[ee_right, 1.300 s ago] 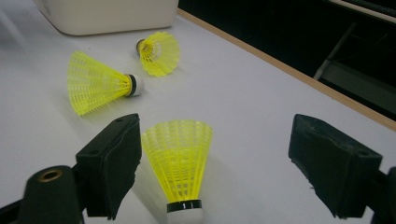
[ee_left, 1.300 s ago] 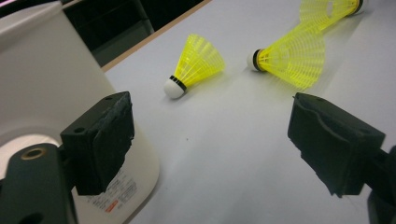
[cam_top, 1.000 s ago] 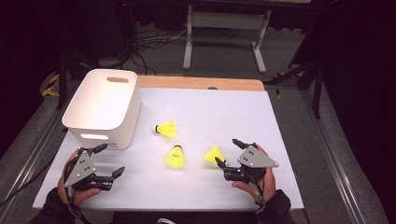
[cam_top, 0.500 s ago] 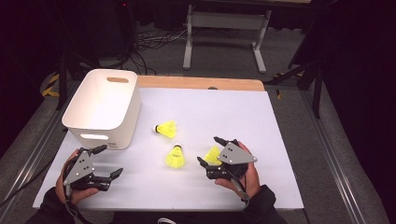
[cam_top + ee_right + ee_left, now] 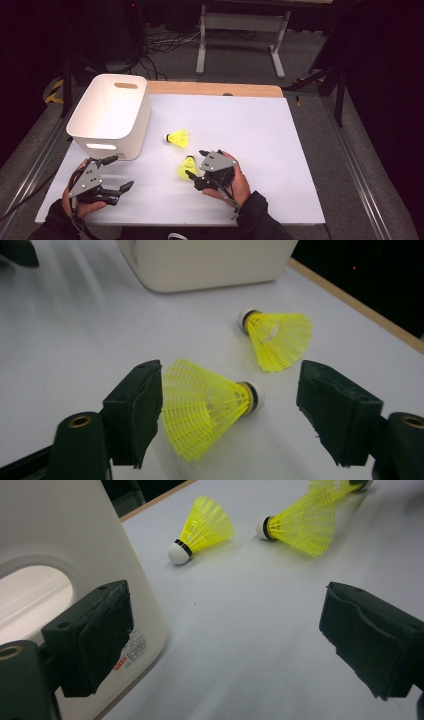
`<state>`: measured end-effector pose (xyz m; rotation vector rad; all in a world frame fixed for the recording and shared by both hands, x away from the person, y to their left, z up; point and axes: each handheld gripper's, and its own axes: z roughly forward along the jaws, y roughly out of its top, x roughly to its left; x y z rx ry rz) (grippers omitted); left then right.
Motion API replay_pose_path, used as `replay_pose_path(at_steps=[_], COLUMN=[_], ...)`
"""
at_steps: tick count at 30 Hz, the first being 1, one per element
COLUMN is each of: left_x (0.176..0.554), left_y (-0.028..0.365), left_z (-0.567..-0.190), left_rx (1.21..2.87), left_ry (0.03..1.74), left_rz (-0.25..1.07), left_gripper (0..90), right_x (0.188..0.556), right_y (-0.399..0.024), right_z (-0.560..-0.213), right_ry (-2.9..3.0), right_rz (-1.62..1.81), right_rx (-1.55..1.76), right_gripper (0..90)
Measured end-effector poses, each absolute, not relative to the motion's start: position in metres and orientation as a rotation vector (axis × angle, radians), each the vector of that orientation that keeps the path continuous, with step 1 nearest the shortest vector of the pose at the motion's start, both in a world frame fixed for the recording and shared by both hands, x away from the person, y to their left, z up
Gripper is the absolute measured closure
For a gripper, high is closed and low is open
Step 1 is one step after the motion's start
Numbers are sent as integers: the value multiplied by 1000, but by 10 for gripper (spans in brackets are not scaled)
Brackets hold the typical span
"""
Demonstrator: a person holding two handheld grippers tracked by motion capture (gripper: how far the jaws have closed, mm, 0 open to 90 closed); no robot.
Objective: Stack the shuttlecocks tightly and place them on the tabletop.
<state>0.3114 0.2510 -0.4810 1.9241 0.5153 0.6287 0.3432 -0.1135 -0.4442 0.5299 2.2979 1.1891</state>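
Note:
Two yellow shuttlecocks lie on the white table top: one [image 5: 178, 138] [image 5: 277, 340] nearer the bin and one [image 5: 186, 168] [image 5: 210, 407] in front of it. My right gripper [image 5: 196, 163] [image 5: 232, 390] is open around the front one, and its jaws have just been closing. The skirt lies against one pad and the cork end stands apart from the other. In the left gripper view a third shuttlecock [image 5: 340, 486] peeks in at the top edge. My left gripper [image 5: 121, 172] [image 5: 225, 640] is open and holds nothing, beside the bin's front wall.
A white plastic bin [image 5: 110, 115] [image 5: 75, 540] with handle slots stands at the table's left. A wooden strip [image 5: 215, 89] runs along the far table edge. Bare table surface [image 5: 270, 150] lies to the right of my right hand.
My right gripper has moved left across the table, over the rightmost shuttlecock, and now straddles the front one with narrower jaws. My left gripper has not moved.

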Motion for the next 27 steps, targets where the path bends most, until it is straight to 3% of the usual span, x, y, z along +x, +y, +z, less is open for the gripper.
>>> replay_pose_path(at_steps=[13, 16, 20, 27], left_x=[314, 314, 314, 315], left_y=[249, 249, 248, 248], left_z=[-483, -483, -484, -484], left_rx=[1948, 1950, 1956, 1967], left_ry=[510, 509, 506, 517], left_rz=[612, 609, 604, 597], left_gripper=[81, 81, 83, 92], right_x=[351, 352, 353, 354], right_y=[-102, -101, -98, -96], right_z=[-466, -468, -472, -474], right_ry=[2353, 2356, 2349, 2329], right_rz=[1050, 1036, 1010, 1008], right_rx=[589, 592, 618, 672], right_gripper=[554, 580, 698, 772])
